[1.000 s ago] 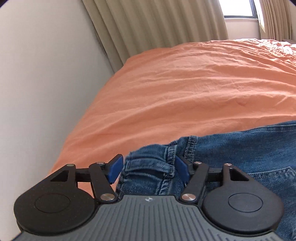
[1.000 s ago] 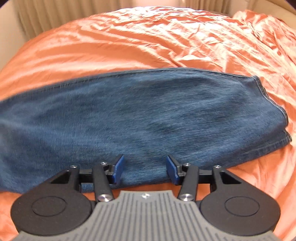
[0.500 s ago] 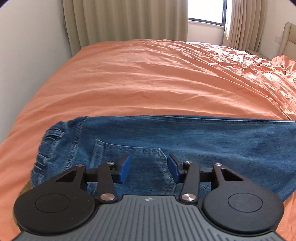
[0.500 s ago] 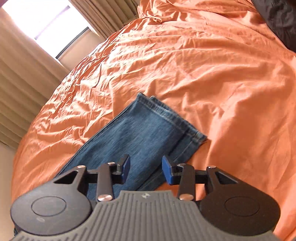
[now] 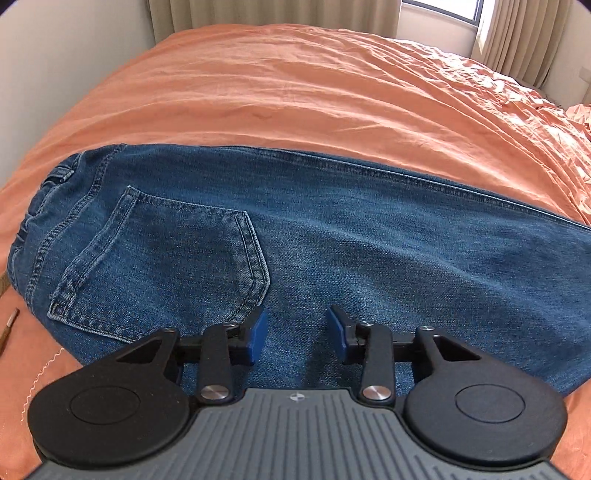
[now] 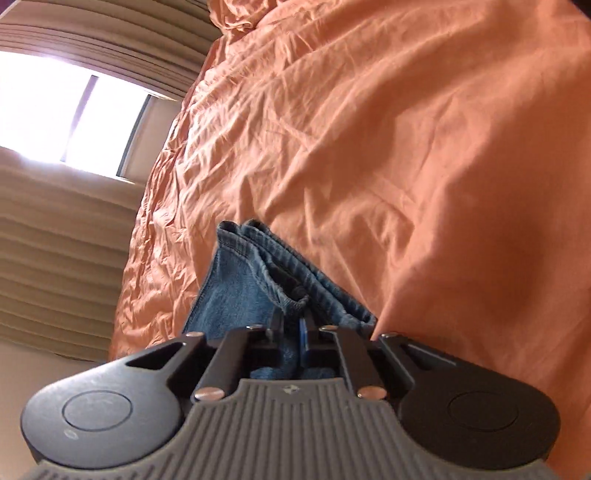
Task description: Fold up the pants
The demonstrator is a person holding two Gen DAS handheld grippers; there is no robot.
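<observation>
Blue jeans point(image 5: 332, 236) lie flat across the orange bed, folded lengthwise, back pocket point(image 5: 166, 266) up and waistband at the left. My left gripper point(image 5: 297, 334) is open and empty, just above the seat of the jeans near the pocket. In the right wrist view my right gripper point(image 6: 295, 332) is shut on the hem end of the jeans legs point(image 6: 266, 273), with the stacked cuffs sticking out beyond the fingertips.
The orange bedspread point(image 5: 314, 92) covers the whole bed. A wall point(image 5: 55, 55) runs along the bed's left side. Curtains point(image 5: 277, 11) and a window point(image 6: 74, 114) are at the far end. A small brown strap end point(image 5: 9, 326) lies at the left.
My right gripper moved to the hem end and closed on the cuffs. My left gripper moved in closer over the seat of the jeans and stayed open.
</observation>
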